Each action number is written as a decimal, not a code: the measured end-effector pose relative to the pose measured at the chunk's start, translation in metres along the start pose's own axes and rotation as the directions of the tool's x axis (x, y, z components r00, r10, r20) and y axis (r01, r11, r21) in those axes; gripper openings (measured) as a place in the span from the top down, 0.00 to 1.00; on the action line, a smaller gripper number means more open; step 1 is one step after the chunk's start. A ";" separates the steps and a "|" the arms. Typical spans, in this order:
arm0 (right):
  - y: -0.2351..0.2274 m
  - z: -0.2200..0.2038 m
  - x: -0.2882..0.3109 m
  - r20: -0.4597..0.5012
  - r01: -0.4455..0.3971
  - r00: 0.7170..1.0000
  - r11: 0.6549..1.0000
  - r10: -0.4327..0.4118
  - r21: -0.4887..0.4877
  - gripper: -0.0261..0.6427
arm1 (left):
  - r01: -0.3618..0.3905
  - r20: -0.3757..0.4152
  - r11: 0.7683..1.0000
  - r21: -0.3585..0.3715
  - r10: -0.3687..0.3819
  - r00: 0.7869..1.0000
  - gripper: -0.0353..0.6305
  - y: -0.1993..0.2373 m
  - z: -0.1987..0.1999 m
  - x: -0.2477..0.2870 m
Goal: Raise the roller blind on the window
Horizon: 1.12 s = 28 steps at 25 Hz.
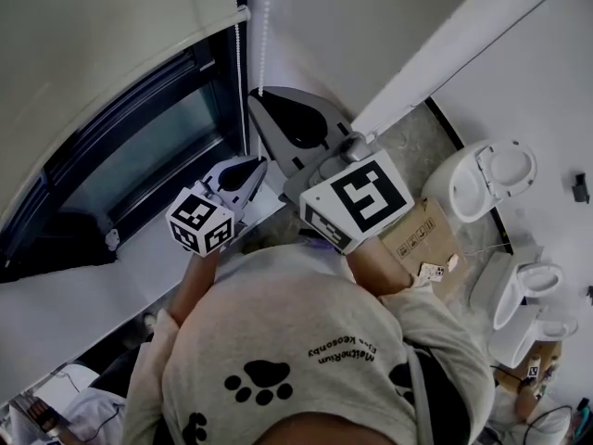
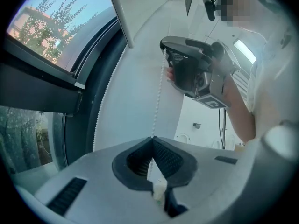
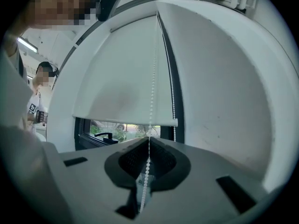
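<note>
In the head view, your left tongs [image 1: 259, 163] and right tongs [image 1: 258, 98] meet the bead chain [image 1: 239, 63] beside the half-lowered roller blind [image 1: 93, 44]. In the left gripper view, the tongs are clamped on the chain, which looks light, limp and likely slippery. In the right gripper view, they are clamped higher up. The wall [image 3: 224, 87] crowds your right, so pull straight down.

left tongs [image 2: 152, 138] shut, right tongs [image 3: 149, 138] shut, higher
</note>
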State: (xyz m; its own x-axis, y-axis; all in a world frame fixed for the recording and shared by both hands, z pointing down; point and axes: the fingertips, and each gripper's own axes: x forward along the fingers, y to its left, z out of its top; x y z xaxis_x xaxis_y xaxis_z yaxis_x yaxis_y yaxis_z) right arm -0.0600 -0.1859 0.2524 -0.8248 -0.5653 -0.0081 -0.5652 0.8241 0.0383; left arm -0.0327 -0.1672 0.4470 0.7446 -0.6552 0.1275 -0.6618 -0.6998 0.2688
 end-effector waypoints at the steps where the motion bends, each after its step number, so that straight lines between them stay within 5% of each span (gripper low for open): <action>1: -0.001 -0.003 0.001 -0.014 -0.001 1.000 1.000 0.001 -0.002 0.94 | -0.002 -0.007 1.000 0.004 0.002 1.000 0.94 0.000 -0.003 0.001; 28: 0.005 -0.062 0.003 -0.126 -0.005 0.992 0.999 0.009 0.035 0.95 | -0.056 -0.075 0.998 0.011 0.056 0.996 0.93 0.010 -0.058 0.001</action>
State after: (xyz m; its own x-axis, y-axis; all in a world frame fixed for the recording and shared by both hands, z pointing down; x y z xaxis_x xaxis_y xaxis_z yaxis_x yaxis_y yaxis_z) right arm -0.0643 -0.1855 0.3146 -0.8217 -0.5576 0.1177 -0.5611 0.8277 0.0033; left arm -0.0336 -0.1589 0.5051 0.7105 -0.6706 0.2133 -0.7032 -0.6652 0.2510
